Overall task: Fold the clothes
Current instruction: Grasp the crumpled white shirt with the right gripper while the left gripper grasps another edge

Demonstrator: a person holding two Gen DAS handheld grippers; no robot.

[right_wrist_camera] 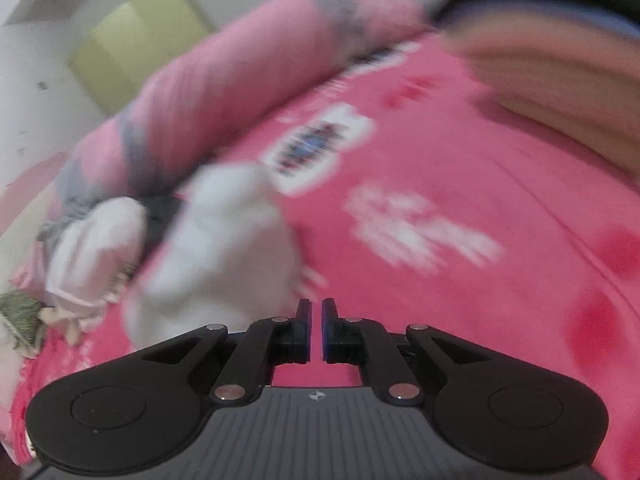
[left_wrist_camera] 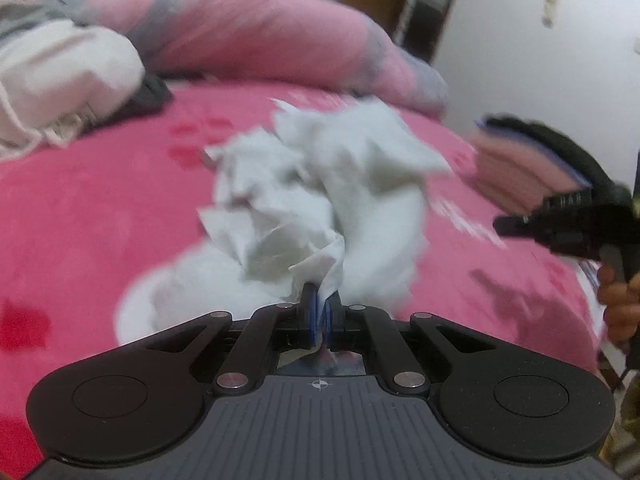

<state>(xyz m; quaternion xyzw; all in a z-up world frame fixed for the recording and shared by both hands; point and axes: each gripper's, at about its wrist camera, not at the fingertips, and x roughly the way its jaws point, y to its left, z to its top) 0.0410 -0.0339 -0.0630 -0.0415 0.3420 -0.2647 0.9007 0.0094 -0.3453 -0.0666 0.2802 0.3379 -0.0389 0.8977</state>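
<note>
A crumpled white garment is bunched on the pink bedspread. My left gripper is shut on its near edge, and a fold of cloth rises out from between the blue pads. In the right wrist view the same white garment lies blurred to the left of my right gripper. Its fingers stand shut, with only a thin slit and no cloth between them, above the bare bedspread. A hand holding the right tool shows at the right edge of the left wrist view.
A rolled pink and grey quilt lies along the far side of the bed. A pile of white clothes with a dark item beside it sits at the far left. A yellow-green box stands by the wall.
</note>
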